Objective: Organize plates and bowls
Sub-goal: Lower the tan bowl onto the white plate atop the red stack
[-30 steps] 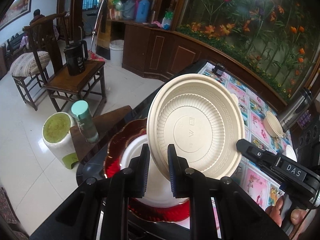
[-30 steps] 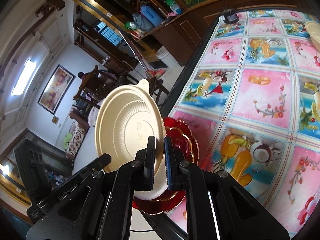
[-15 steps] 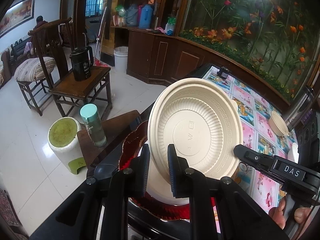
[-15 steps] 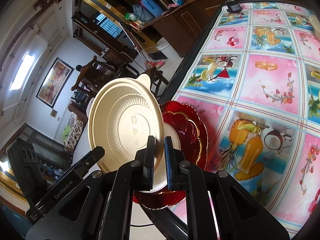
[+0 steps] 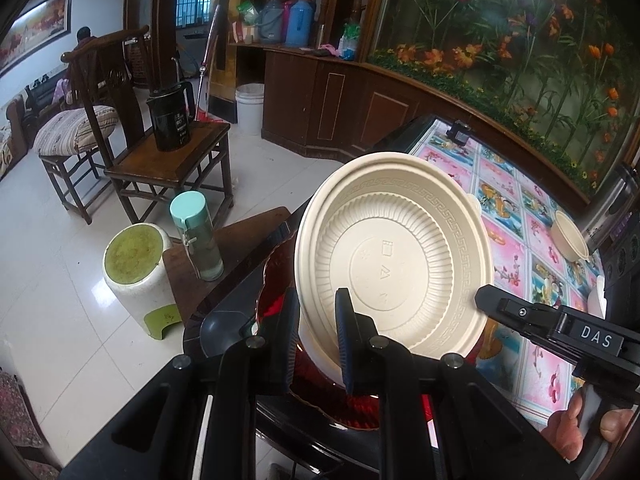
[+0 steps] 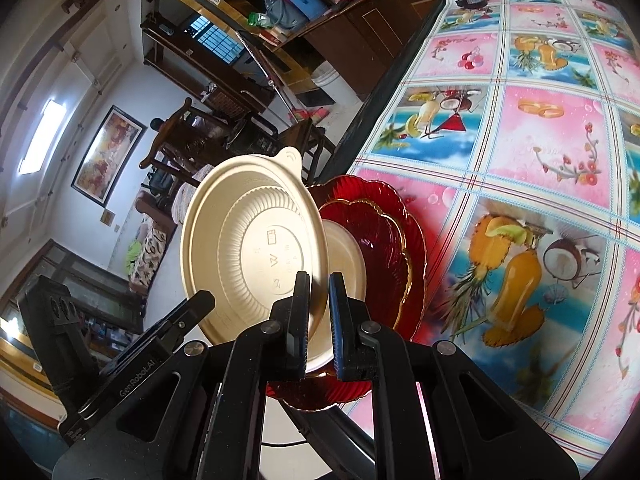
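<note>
Over the table's left edge, the left gripper [image 5: 316, 336] and right gripper [image 6: 319, 312] each pinch the rim of the tilted cream ribbed plastic bowl [image 5: 394, 254] above the red scalloped glass plate [image 6: 384, 240]; uneven release could tip it floorward, and the white dish beneath is mostly hidden

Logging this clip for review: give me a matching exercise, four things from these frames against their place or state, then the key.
Things:
1. cream plate
2. red dish
3. bottle
4. small bowl

Places or states:
A. flat at the table's corner, a white plate in it
B. far along the table, beside a steel flask
C. held tilted on edge, pinched by both grippers
D. upright on a low wooden stool off the table

Pairs: 1-C, 2-A, 3-D, 4-B
</note>
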`<state>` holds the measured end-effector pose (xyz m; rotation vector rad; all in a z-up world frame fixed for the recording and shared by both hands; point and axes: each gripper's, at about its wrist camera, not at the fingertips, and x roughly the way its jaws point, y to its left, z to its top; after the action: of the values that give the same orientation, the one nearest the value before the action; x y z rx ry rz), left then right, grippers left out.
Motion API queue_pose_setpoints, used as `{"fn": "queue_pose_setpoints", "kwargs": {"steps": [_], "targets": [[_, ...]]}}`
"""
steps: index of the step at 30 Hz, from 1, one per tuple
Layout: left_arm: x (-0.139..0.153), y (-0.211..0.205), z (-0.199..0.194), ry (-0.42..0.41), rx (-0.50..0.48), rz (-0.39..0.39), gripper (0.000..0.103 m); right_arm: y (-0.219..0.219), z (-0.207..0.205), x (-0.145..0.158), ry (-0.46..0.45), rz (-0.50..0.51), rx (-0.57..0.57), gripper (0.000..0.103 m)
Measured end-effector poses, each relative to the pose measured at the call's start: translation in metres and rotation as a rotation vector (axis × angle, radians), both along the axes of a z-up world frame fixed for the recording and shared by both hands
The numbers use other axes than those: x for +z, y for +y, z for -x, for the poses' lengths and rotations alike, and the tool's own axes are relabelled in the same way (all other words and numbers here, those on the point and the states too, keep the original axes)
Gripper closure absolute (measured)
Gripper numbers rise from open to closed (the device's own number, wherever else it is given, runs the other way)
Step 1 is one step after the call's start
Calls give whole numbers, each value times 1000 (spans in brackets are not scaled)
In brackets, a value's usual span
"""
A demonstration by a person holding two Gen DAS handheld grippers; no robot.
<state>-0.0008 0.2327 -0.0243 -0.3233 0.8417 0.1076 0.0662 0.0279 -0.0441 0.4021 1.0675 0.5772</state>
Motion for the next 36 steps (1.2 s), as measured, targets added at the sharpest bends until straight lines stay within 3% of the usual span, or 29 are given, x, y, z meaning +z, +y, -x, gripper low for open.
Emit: {"fn": "queue_pose_setpoints", "kwargs": {"steps": [36], "targets": [[-21,6,-6,84,-14,-11,87,4,-14,-37,72,-22,8,94]]}}
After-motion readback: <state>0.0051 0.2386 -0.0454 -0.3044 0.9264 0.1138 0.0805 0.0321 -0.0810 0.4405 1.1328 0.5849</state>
